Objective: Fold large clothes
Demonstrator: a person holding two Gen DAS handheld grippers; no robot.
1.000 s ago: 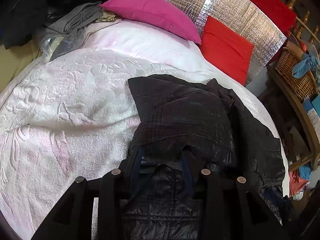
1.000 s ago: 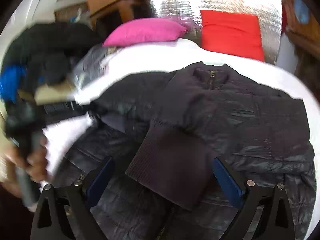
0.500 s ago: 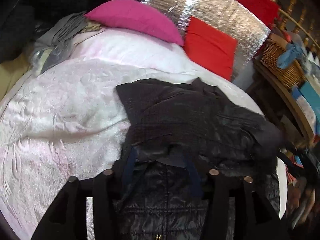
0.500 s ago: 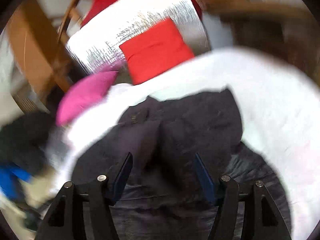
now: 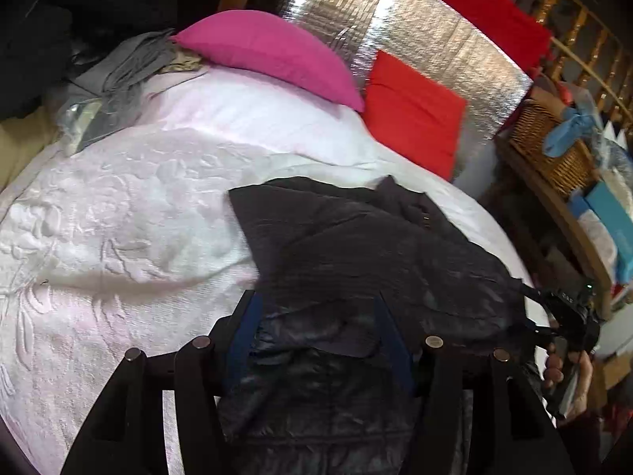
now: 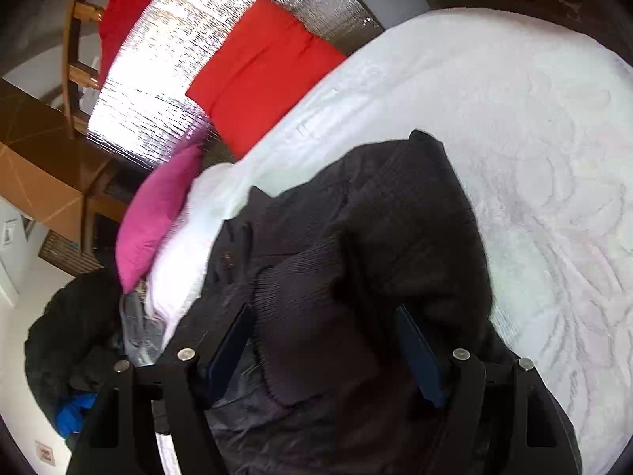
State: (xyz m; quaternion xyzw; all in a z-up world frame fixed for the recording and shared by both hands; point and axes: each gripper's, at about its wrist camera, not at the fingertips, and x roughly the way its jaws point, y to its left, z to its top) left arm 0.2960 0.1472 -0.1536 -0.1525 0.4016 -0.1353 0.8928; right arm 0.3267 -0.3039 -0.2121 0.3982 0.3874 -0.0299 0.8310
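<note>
A dark quilted jacket (image 5: 356, 245) lies on the white embossed bedspread (image 5: 118, 217), one sleeve folded across its body. My left gripper (image 5: 316, 301) hovers low over the jacket's near edge. Its jaws are opening, with shiny fabric lying between the blue pads (image 5: 241, 340) but not pinched. In the right wrist view the jacket (image 6: 395, 217) fills the middle. My right gripper (image 6: 324, 310) straddles the ribbed sleeve cuff (image 6: 308, 336); its jaws are opening and gaps show beside the cuff. The left wrist view also shows the right gripper (image 5: 528, 306) at the jacket's right edge, held by a hand (image 5: 554, 368).
A pink pillow (image 5: 269, 51) and a red cushion (image 5: 411, 114) lean on a silver foil panel (image 5: 435, 39) at the bed's head. Grey clothes (image 5: 126, 67) lie at the far left. A wicker basket (image 5: 550, 146) sits on a wooden shelf to the right. Dark garments (image 6: 71, 336) are heaped beside the bed.
My left jaws have spread wider over the jacket edge. The right gripper swept sideways and rolled, narrowed around the sleeve cuff, and has come into the left wrist view at the right.
</note>
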